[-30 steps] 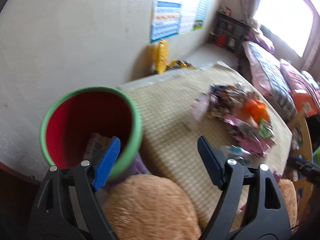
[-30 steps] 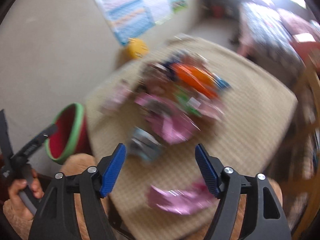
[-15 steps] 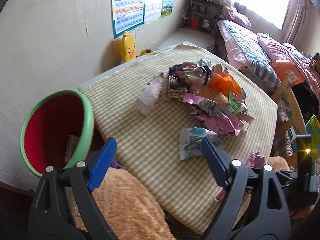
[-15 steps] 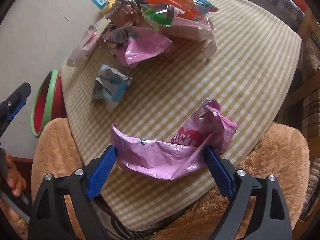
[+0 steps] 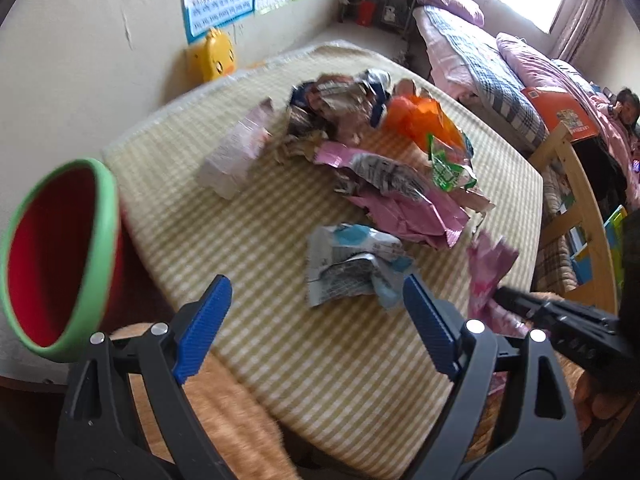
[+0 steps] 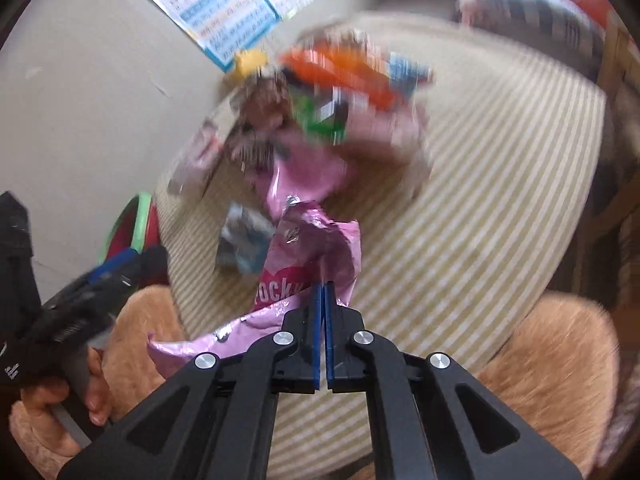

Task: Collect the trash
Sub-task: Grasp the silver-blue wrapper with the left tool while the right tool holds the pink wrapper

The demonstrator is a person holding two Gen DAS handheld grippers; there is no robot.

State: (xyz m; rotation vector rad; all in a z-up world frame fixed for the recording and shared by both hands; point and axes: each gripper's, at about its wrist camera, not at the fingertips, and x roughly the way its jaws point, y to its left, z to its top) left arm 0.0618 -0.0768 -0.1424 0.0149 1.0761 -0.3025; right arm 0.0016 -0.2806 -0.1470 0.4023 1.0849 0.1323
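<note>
- Jaws of the right gripper [image 6: 323, 292] are pinched together on a pink wrapper [image 6: 316, 248], having just snapped closed; the foil crumples up ahead of the blue pads and trails out to the left below them.
- Jaws of the left gripper [image 5: 316, 320] stand wide apart, nothing between the pads; they have just been opening a little further.
- Just beyond the left pads a blue-and-white wrapper [image 5: 352, 266] lies flat on the checked cloth [image 5: 280, 216].
- Further out, the main trash heap [image 5: 384, 152] sits mid-table: orange, green, pink and brown wrappers piled together, with a pale carton [image 5: 236, 152] lying at its left side.
- Off the table's left edge is a bin [image 5: 60, 256], green-rimmed and red inside, mouth tilted toward the camera.
- In the left view, the right gripper shows at the right edge, the pink wrapper rising from its tip.
- A hand [image 6: 60, 404] grips the left tool's handle, low on the left of the right view.
</note>
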